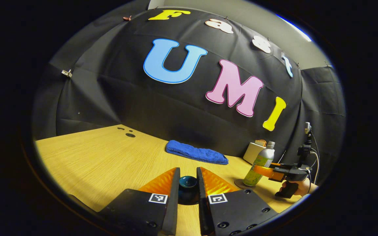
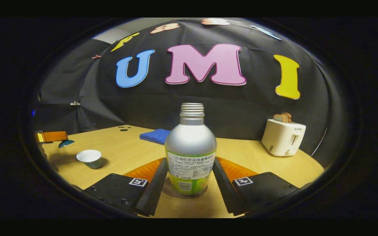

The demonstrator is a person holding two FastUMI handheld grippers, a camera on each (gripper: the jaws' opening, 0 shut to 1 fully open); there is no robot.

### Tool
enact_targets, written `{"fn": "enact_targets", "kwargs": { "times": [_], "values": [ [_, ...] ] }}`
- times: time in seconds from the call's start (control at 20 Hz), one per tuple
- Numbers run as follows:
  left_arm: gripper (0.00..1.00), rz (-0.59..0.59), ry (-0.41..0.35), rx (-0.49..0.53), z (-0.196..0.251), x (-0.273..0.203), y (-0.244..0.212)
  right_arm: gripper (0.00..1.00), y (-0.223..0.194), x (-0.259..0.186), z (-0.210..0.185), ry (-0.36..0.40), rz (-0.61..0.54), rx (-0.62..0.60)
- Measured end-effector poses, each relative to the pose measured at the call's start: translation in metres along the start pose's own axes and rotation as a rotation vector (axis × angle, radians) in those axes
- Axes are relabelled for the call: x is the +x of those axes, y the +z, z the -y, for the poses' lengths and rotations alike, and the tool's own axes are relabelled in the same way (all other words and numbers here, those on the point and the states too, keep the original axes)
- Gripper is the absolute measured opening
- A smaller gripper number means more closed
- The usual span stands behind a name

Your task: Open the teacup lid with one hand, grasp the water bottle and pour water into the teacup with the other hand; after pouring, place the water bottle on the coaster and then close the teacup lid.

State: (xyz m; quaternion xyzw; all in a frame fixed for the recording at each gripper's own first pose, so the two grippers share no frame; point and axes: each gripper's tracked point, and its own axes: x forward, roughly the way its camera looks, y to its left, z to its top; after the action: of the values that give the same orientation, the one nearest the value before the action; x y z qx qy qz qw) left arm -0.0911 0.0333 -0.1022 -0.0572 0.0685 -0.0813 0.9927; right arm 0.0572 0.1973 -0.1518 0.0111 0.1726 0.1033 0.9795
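While uncapped, silver water bottle (image 2: pixel 190 150) upright | right tongs (image 2: pixel 189 177) clamp it | left tongs (image 1: pixel 188 186) pinch lid (image 1: pixel 188 184)

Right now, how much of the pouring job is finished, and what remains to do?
Done: the lid is off, held by the left hand-held gripper away from the open teacup. In hand: the right hand-held gripper has its fingers against the bottle, which stands upright on the coaster. Whether water was poured, I cannot tell. Left: pouring if not done, then closing the lid.
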Motion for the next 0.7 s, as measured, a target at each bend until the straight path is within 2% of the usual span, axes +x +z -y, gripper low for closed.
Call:
{"fn": "enact_targets", "kwargs": {
  "times": [0.2,0.4,0.7],
  "values": [
    [0.30,0.006,0.002,0.003,-0.001,0.001,0.002,0.80,0.012,-0.020,-0.003,-0.051,0.014,-0.276],
    [0.30,0.008,0.013,-0.016,-0.009,-0.002,0.004,0.79,0.011,-0.020,-0.031,-0.048,-0.001,-0.572],
    [0.30,0.020,0.052,-0.050,-0.031,-0.020,0.011,0.78,0.019,-0.017,-0.075,-0.044,0.066,-0.913]
  ]
}}
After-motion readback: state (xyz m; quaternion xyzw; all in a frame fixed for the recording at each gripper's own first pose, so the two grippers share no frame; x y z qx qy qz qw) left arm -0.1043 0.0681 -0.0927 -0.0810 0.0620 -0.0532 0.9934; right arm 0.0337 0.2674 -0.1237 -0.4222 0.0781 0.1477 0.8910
